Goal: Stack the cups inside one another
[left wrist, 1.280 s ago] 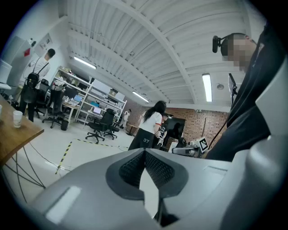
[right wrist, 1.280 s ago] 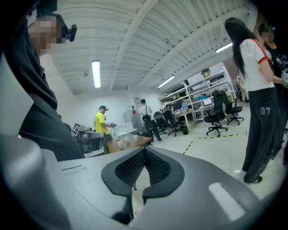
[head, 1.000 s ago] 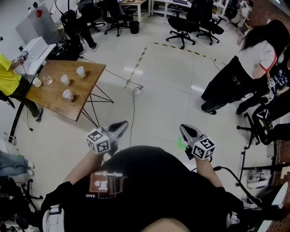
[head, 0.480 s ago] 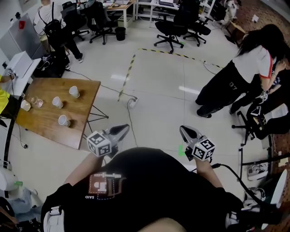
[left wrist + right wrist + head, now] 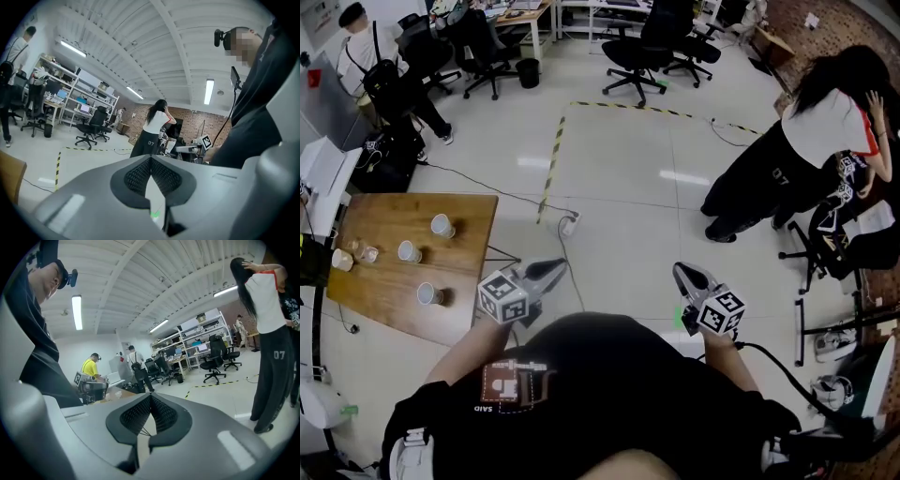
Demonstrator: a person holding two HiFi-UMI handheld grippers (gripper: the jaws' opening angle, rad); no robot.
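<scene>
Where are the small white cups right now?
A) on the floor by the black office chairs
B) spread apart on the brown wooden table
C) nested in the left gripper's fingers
B: the small white cups sit separately, each on its own, on the brown wooden table.

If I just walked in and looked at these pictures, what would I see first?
Probably the two grey grippers held out over the floor, the left gripper and the right gripper. Both are shut and empty, and each carries a cube with square markers. Next comes the wooden table at the left of the head view, with several cups standing apart on it, and a person in a white top at the right.
</scene>
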